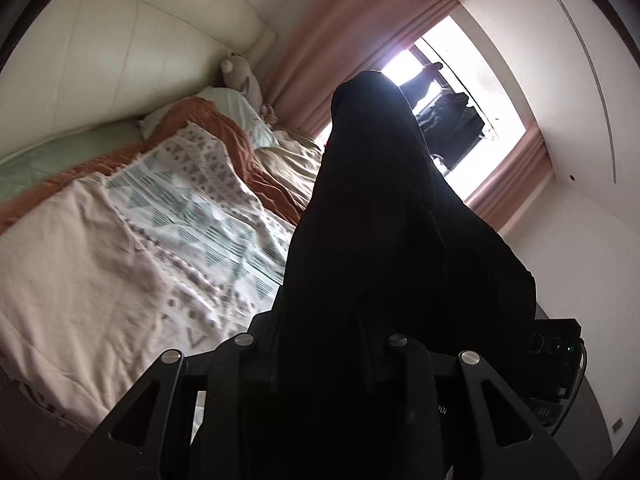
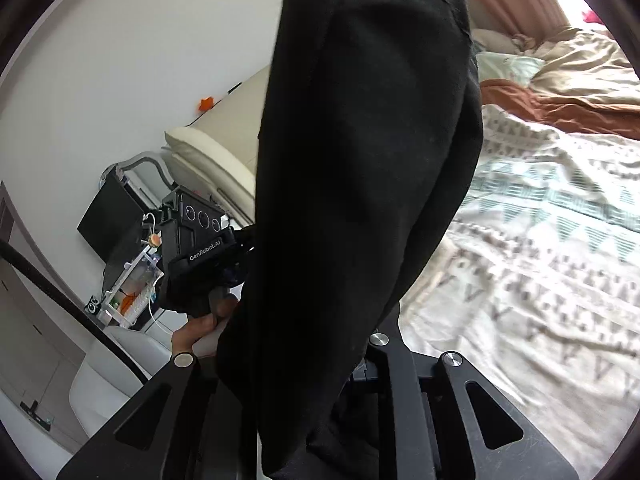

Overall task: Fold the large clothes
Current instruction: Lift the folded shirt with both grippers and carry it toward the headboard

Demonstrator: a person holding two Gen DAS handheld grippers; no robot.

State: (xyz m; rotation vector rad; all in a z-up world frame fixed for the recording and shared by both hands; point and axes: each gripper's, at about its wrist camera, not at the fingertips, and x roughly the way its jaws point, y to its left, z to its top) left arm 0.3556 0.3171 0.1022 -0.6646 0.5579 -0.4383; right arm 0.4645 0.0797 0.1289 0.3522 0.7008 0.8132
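Both grippers (image 1: 320, 360) (image 2: 316, 364) seem clamped on the black garment (image 1: 380, 220); loose cloth may slip, spoiling the fold.

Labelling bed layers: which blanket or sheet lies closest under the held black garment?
The white blanket with teal and grey triangle print. It spreads directly beside the black garment; the rust-orange blanket and beige duvet lie farther toward the pillows.

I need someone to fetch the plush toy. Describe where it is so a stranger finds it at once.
Start at the bed's cream headboard and follow it to the pink curtain. In that corner, above the pillow, sits the plush toy, the only upright, pale figure among flat bedding.
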